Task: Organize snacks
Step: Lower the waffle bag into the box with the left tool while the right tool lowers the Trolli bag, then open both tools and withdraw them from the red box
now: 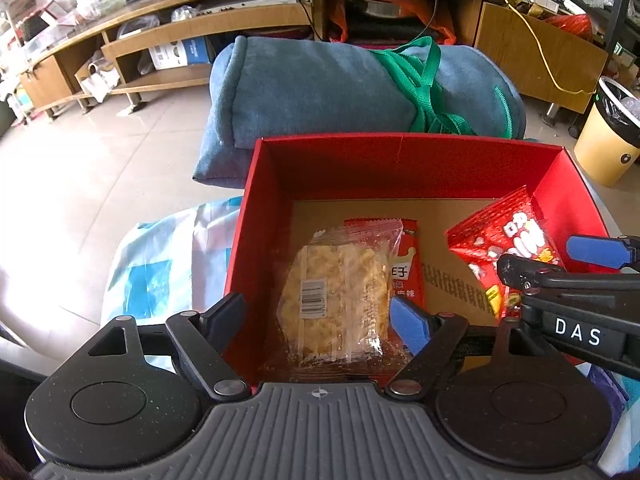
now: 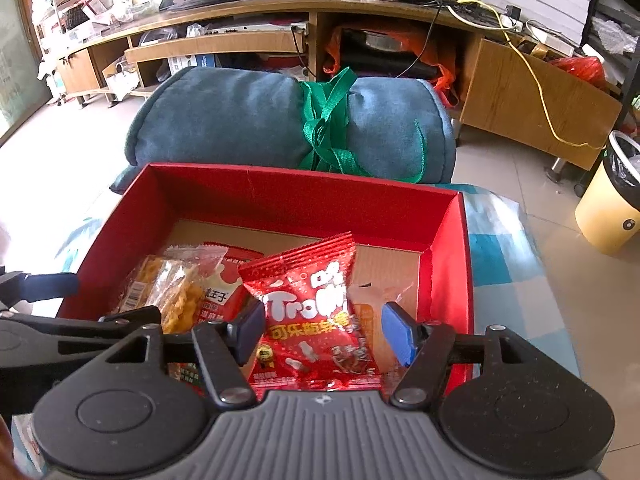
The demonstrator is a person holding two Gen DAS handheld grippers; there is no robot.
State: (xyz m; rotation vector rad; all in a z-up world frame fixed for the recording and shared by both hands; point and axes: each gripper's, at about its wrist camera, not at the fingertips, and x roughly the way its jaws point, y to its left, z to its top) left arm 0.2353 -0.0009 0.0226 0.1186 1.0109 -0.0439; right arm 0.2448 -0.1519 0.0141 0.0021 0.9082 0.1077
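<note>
the red trolli gummy packet (image 2: pixel 310 312) sits between the blue pads of the right gripper (image 2: pixel 322 334), tilted up over the red cardboard box (image 2: pixel 280 196); the jaws stand spread wider than the packet, and whether either pad touches it cannot be told; in the left wrist view the same packet (image 1: pixel 504 252) shows at 3 o'clock, just ahead of the right gripper's black arm; the clear-wrapped crispy snack (image 1: pixel 340 304) lies flat on the box's brown floor between the fingers of the left gripper (image 1: pixel 320 318), whose jaws are wide open and grip nothing; a red sausage packet (image 1: pixel 408 268) lies partly under it toward 1 o'clock; a rolled blue blanket (image 2: pixel 248 120) tied with green strap lies past the box at 12 o'clock.
</note>
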